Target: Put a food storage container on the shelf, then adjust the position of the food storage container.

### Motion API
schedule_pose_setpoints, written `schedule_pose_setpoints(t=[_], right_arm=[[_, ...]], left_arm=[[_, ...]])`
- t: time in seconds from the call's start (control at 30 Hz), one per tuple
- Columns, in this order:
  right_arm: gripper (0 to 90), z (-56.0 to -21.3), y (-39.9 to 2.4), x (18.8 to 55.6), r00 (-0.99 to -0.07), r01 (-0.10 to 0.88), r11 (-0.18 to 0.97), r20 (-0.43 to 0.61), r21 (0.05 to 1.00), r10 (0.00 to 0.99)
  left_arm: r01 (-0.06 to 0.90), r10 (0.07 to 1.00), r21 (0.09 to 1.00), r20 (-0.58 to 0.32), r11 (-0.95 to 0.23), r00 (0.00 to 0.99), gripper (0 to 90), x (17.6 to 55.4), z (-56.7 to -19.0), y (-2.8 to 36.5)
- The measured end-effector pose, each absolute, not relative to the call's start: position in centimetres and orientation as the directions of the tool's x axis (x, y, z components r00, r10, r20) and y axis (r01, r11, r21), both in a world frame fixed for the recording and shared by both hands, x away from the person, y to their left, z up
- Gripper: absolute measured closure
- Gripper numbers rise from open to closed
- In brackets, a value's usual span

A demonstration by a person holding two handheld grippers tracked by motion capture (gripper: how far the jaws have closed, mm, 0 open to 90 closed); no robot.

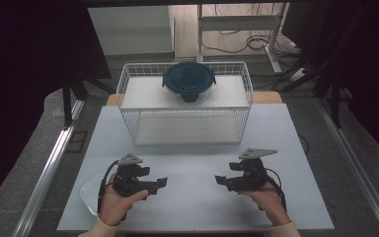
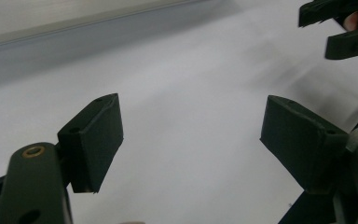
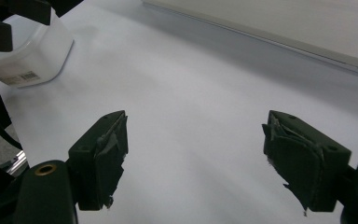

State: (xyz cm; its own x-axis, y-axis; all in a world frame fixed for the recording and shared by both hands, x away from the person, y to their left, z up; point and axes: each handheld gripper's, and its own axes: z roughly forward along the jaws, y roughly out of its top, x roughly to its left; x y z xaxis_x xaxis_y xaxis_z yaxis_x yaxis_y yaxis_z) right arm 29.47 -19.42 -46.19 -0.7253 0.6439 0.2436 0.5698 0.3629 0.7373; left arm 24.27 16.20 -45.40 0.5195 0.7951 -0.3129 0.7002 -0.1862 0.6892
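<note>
My left gripper (image 1: 162,183) is held low over the white table top (image 1: 192,158) at the front left. Its jaws point right and stand open with nothing between them (image 2: 193,123). Facing it from the front right is my right gripper (image 1: 221,180), also open and empty (image 3: 196,135). The two sets of tips point at each other with a gap of bare table between. The left gripper view catches the right gripper's jaws (image 2: 340,28) at its top right. A white dish (image 1: 88,193) lies under my left hand; its side carries a barcode label (image 3: 32,58).
A white wire rack (image 1: 185,106) with two shelves stands at the back middle of the table. A round glass container with a dark blue lid (image 1: 189,81) sits on its top shelf. Metal rails (image 1: 49,168) run along both sides of the table.
</note>
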Motion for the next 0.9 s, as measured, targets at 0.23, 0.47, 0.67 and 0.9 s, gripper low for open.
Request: schedule_pose_setpoints(t=[0.23,0.47,0.67,0.9], right_arm=[[21.8,-46.2,-19.9,28.9,-0.73,0.548,0.381,0.204,0.745,0.652],[21.8,-45.5,-20.3,28.4,-0.721,0.541,0.356,0.203,0.762,0.662],[21.8,-45.7,-20.4,28.5,-0.71,0.554,0.351,0.209,0.755,0.672],[21.7,-46.1,-20.6,28.6,-0.706,0.564,0.347,0.22,0.749,0.673]], left_arm=[[0.692,0.812,0.699,-0.29,-0.182,0.507,20.7,24.1,-45.3,16.4],[0.679,0.815,0.713,-0.282,-0.175,0.507,20.4,23.7,-44.6,16.9],[0.685,0.822,0.713,-0.299,-0.146,0.486,22.7,23.5,-44.1,18.2],[0.677,0.845,0.728,-0.29,-0.11,0.45,27.9,22.9,-42.6,20.4]])
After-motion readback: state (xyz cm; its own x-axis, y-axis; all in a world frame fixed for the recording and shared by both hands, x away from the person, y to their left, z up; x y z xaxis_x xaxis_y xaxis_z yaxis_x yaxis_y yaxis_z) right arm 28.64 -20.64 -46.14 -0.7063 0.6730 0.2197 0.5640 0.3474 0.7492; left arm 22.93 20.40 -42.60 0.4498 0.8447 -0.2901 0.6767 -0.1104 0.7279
